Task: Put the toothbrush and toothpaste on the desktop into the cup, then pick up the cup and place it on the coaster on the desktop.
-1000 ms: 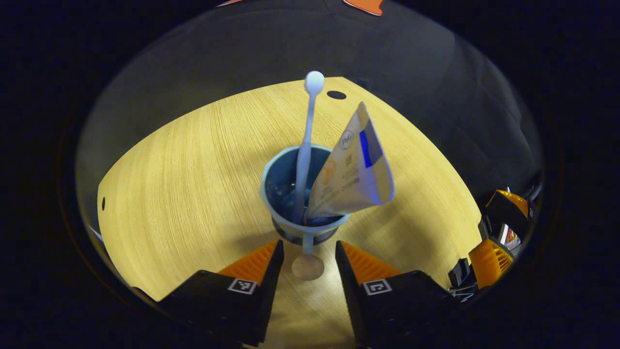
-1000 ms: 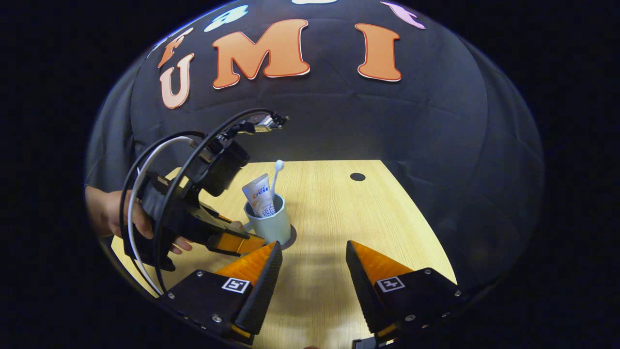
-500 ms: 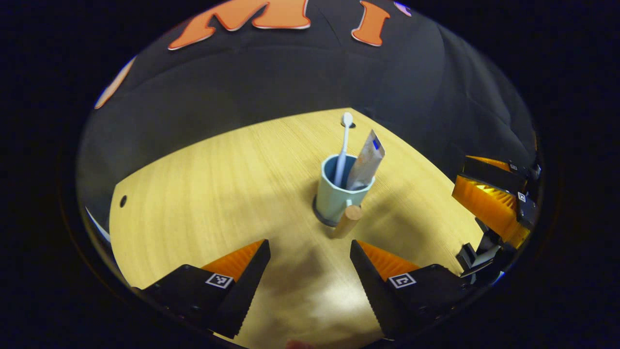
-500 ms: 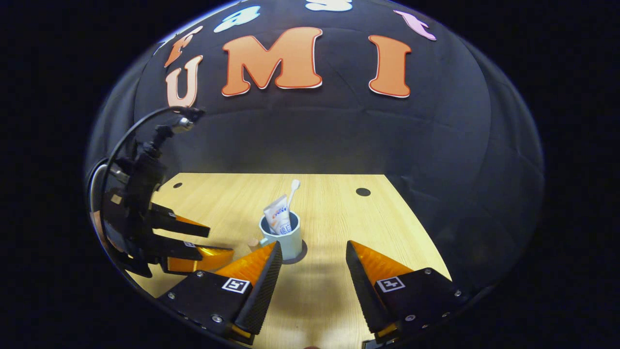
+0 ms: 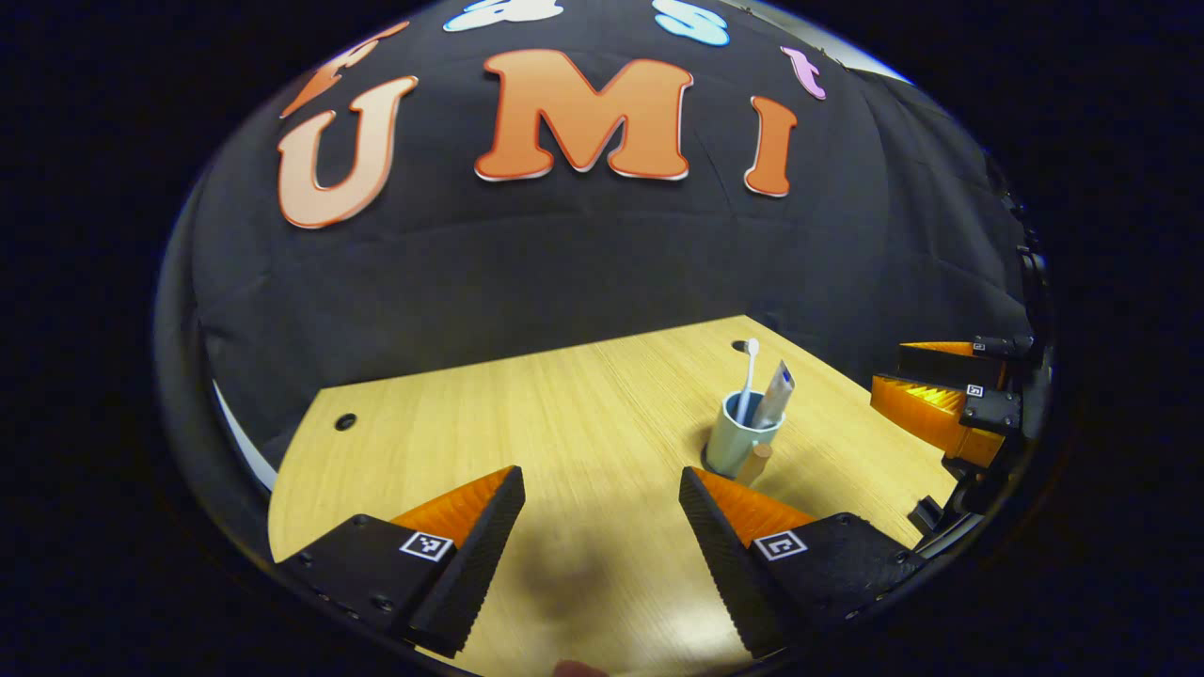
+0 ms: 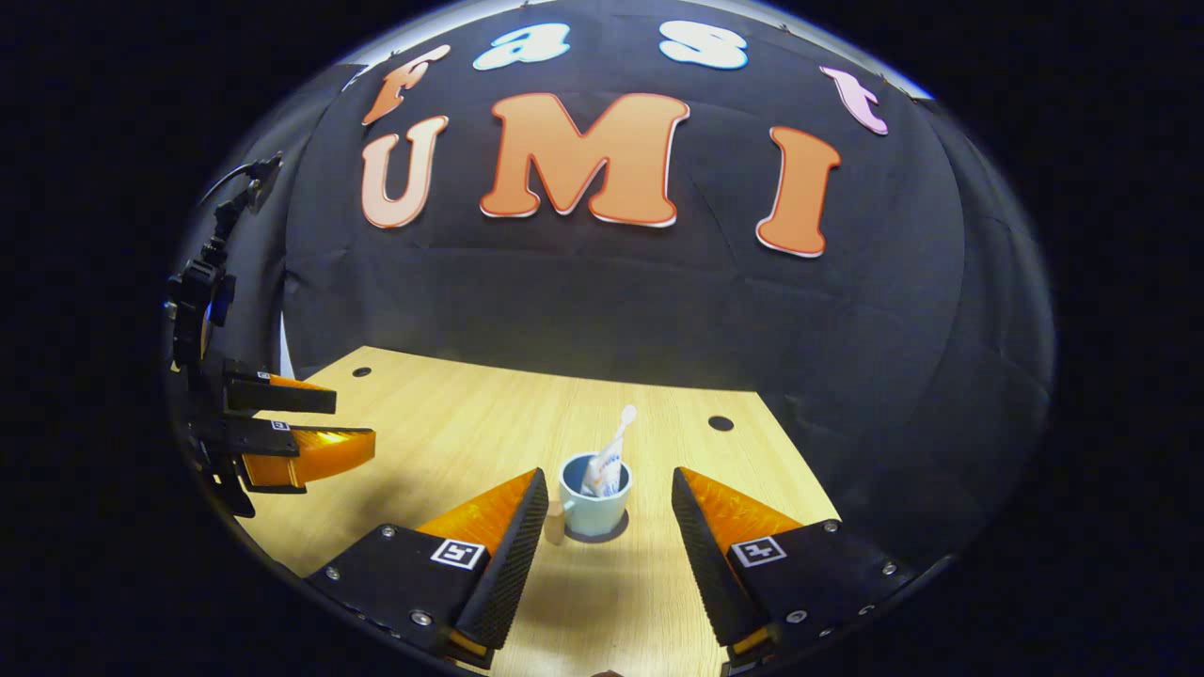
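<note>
1. The cup (image 6: 594,505) stands upright on the coaster (image 6: 602,534), a dark disc whose edge shows around the cup's base. In the left gripper view the same cup (image 5: 736,444) sits toward the far right part of the desktop (image 5: 527,423).
2. The toothbrush (image 6: 619,434) stands inside the cup, its pale rounded end up and leaning slightly. In the left gripper view the toothbrush (image 5: 748,376) rises well above the rim.
3. The toothpaste (image 6: 602,475) tube also rests inside the cup, its flat crimped end up, beside the toothbrush. In the left gripper view the toothpaste (image 5: 776,393) leans to the right of the brush.
4. A short wooden handle (image 6: 555,523) projects from the cup's side, seen at the cup's left in the right gripper view.
5. The right gripper (image 6: 602,484) hangs above the near desktop, fingers spread wide and pinching nothing. The cup appears between the fingertips but lies farther off, apart from both.
6. The left gripper (image 5: 602,484) is likewise spread wide, holding nothing, over bare wood to the left of the cup and clear of it.
7. Each gripper shows at the edge of the other's view, well away from the cup.
8. Small dark round holes (image 6: 720,423) mark the desktop near its far corners.
</note>
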